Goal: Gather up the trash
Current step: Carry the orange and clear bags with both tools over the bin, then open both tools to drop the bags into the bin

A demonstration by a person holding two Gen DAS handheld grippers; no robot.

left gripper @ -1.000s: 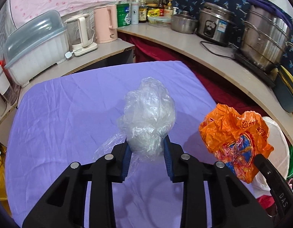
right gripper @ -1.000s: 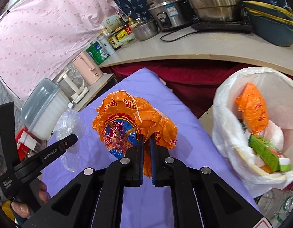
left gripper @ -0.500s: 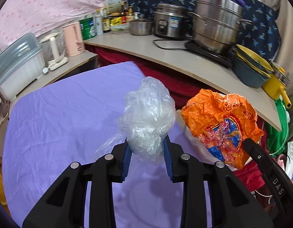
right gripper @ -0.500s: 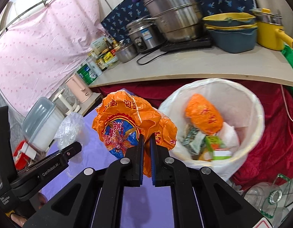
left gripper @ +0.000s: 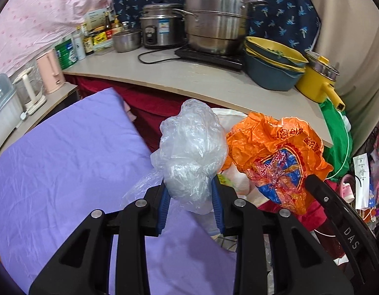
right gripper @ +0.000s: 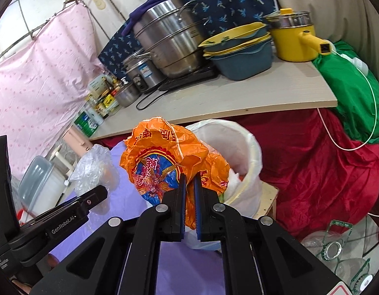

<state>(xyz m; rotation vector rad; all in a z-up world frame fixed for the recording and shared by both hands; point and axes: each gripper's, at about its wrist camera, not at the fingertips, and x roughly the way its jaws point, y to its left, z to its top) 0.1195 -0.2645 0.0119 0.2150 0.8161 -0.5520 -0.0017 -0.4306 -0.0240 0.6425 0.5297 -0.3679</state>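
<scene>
Right wrist: fingers (right gripper: 188, 186) angled down, clamping orange bag (right gripper: 165, 162) beside bin (right gripper: 248, 152).

This is a cramped home kitchen. A pale counter (left gripper: 194, 78) carries a tall steel steamer pot (left gripper: 216, 17), a rice cooker (left gripper: 160, 29), stacked blue and yellow basins (left gripper: 273, 68), a yellow saucepan (right gripper: 292, 36), sauce bottles (left gripper: 98, 36) and a pink kettle (left gripper: 51, 73). Pink cloth (right gripper: 37, 78) and dark patterned cloth (left gripper: 283, 12) hang behind it.
</scene>
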